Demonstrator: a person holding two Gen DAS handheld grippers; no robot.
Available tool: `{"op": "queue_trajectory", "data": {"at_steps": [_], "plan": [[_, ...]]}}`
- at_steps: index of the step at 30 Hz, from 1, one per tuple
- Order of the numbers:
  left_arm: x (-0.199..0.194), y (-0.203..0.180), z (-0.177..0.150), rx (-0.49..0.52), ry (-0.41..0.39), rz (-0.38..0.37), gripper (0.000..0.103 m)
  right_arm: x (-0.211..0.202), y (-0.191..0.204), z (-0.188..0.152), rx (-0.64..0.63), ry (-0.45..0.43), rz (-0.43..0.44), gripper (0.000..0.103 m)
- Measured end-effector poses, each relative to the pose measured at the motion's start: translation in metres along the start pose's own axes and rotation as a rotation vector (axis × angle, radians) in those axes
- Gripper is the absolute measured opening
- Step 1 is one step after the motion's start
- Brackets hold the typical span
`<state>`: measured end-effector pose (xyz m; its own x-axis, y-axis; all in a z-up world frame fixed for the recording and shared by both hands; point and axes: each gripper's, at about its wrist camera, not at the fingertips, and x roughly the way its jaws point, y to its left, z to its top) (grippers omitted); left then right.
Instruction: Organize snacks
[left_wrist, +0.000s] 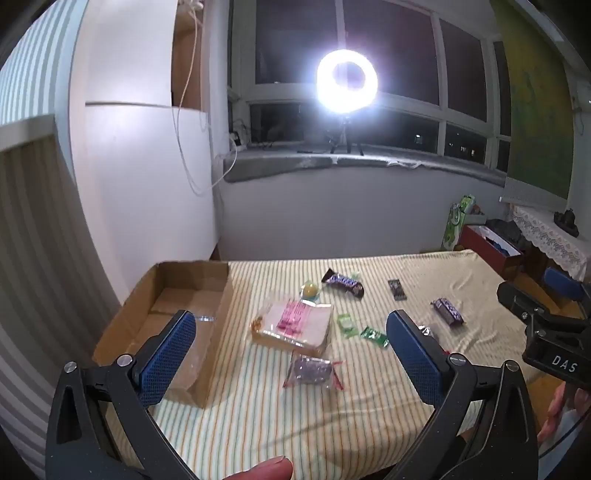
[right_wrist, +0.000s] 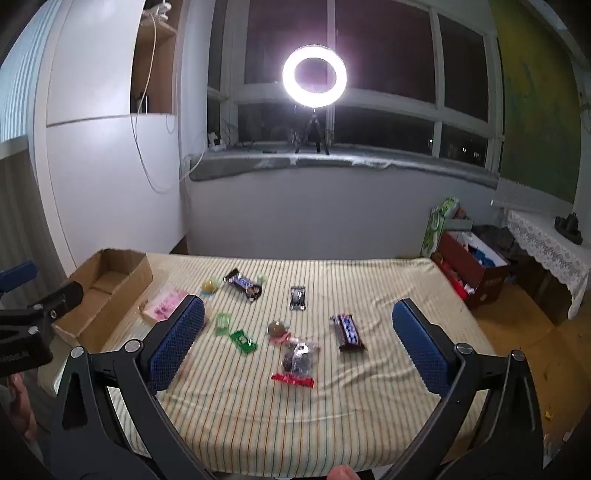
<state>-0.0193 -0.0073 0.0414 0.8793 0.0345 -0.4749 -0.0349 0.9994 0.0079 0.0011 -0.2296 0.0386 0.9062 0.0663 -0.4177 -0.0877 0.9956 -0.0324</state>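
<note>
Snacks lie scattered on the striped tablecloth (right_wrist: 332, 424), none held: both the left gripper (left_wrist: 291, 354) and right gripper (right_wrist: 299, 343) hover spread wide and empty above the near edge. Nearest is a clear bag with a red strip (right_wrist: 297, 363), then a chocolate bar (right_wrist: 348, 332) and green candies (right_wrist: 242, 340). A pink-labelled packet (left_wrist: 293, 326) sits just beside the open cardboard box (left_wrist: 166, 314) at left; farthest lies another chocolate bar (left_wrist: 343, 282).
</note>
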Motion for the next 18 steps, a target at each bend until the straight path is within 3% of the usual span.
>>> {"op": "queue_trajectory", "data": {"at_steps": [9, 11, 12, 18], "plan": [[-0.010, -0.007, 0.010, 0.009, -0.030, -0.015, 0.103, -0.016, -0.004, 0.007, -0.020, -0.062, -0.022, 0.103], [-0.011, -0.009, 0.011, 0.008, -0.030, -0.015, 0.103, -0.016, -0.002, 0.011, -0.015, -0.059, -0.020, 0.103], [-0.011, -0.009, 0.011, 0.007, -0.031, -0.016, 0.103, -0.014, 0.000, 0.010, -0.008, -0.018, -0.015, 0.103], [-0.014, -0.010, 0.012, 0.009, -0.036, -0.014, 0.103, -0.021, -0.010, 0.009, -0.004, -0.053, -0.022, 0.103]]}}
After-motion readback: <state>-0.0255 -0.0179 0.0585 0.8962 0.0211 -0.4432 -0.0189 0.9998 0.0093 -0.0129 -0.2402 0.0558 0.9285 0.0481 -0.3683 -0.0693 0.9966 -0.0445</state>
